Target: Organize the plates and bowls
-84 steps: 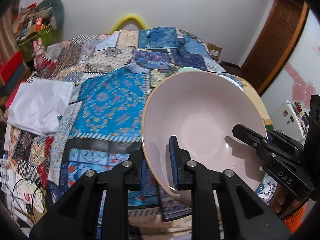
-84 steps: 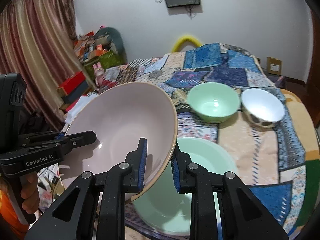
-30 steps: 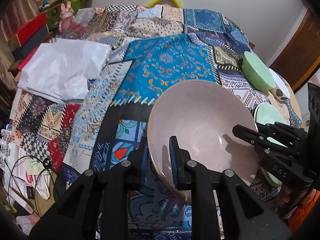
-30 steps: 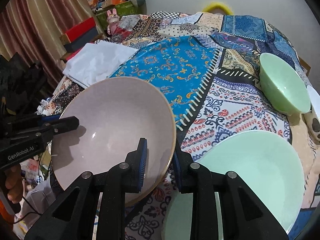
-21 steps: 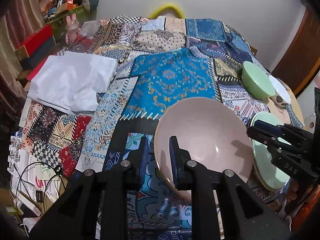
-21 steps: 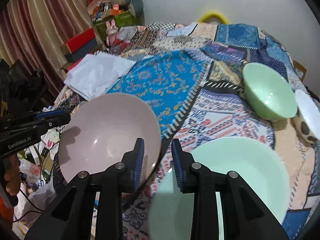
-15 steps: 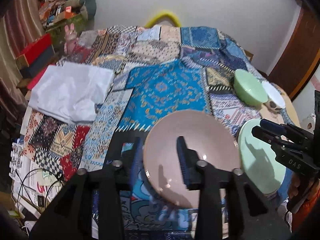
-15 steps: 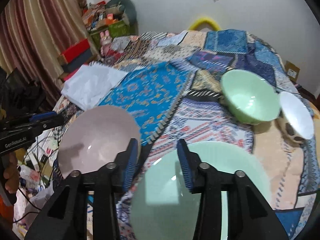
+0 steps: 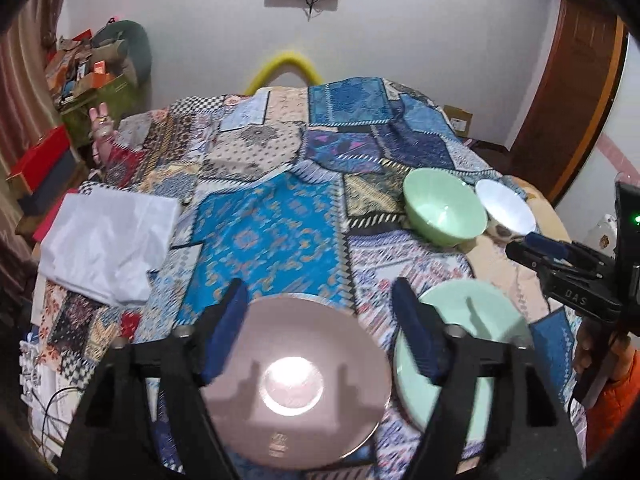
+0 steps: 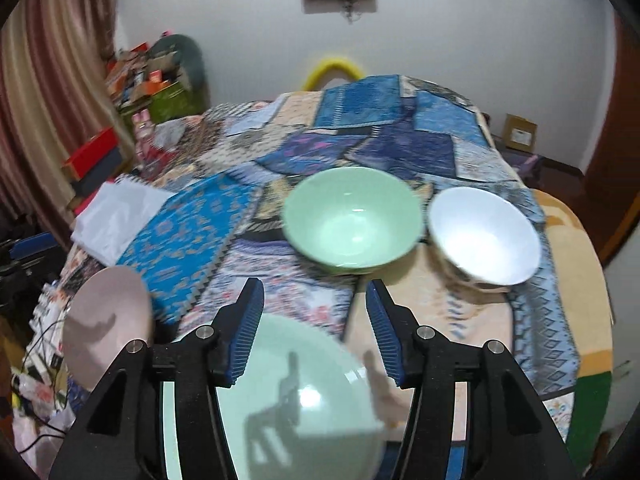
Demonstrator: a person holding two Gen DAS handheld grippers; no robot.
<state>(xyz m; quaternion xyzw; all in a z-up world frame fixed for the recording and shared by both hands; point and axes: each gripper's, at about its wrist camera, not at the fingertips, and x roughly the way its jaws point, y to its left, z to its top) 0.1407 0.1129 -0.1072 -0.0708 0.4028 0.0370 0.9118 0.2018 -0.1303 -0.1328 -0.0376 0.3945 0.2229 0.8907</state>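
A pink plate (image 9: 296, 384) lies on the patchwork cloth (image 9: 264, 224) at the near edge; it also shows in the right wrist view (image 10: 106, 320). My left gripper (image 9: 320, 336) is open and empty above it. A pale green plate (image 9: 460, 352) lies to its right, under my open, empty right gripper (image 10: 316, 336), and fills the near part of the right wrist view (image 10: 292, 400). A green bowl (image 10: 352, 224) and a white bowl (image 10: 484, 236) stand farther back on the right.
A folded white cloth (image 9: 104, 240) lies at the left of the table. Boxes and clutter (image 9: 52, 128) stand beyond the left edge. A wooden door (image 9: 576, 92) is at the right. The right gripper's body (image 9: 576, 280) shows at the left wrist view's right edge.
Both grippers let go of the pink plate, which now lies flat on the cloth. Both jaws have opened wide and pulled back and up; the right one moved over the green plate.
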